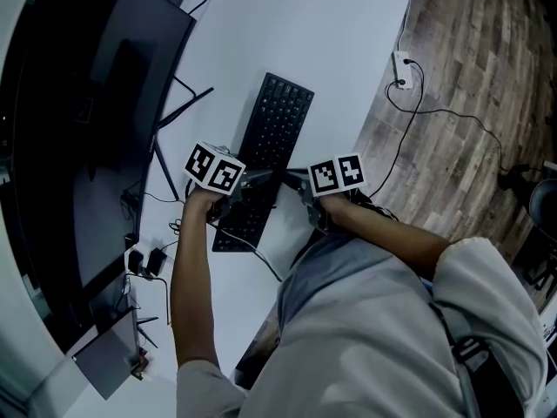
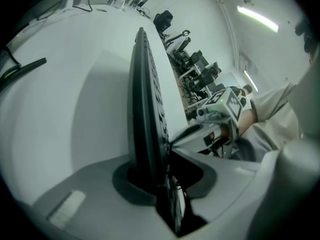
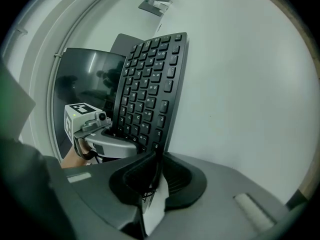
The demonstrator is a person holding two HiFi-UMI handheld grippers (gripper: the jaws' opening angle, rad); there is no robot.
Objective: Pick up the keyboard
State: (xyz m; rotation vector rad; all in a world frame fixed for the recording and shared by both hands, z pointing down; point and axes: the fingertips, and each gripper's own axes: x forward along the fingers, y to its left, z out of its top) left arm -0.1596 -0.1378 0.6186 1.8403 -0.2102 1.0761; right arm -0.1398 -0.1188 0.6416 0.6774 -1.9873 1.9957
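A black keyboard (image 1: 271, 151) lies lengthwise over the white desk (image 1: 339, 50), with its near end between my two grippers. My left gripper (image 1: 242, 184) is shut on its left long edge and my right gripper (image 1: 296, 181) on its right long edge. In the left gripper view the keyboard (image 2: 145, 104) stands edge-on in the left gripper (image 2: 161, 170) and casts a broad shadow on the desk. In the right gripper view the keyboard (image 3: 150, 84) shows its keys, and the right gripper (image 3: 152, 165) clamps its edge. Each gripper shows in the other's view: the right gripper (image 2: 220, 115) and the left gripper (image 3: 95, 131).
A large dark monitor (image 1: 96, 120) on a thin stand fills the desk's left side. Cables and small adapters (image 1: 146, 259) lie near its foot, beside a grey tablet (image 1: 109, 357). A thin cable (image 1: 261, 255) trails off the keyboard's near end. A power strip (image 1: 401, 66) and cords lie on the wood floor to the right.
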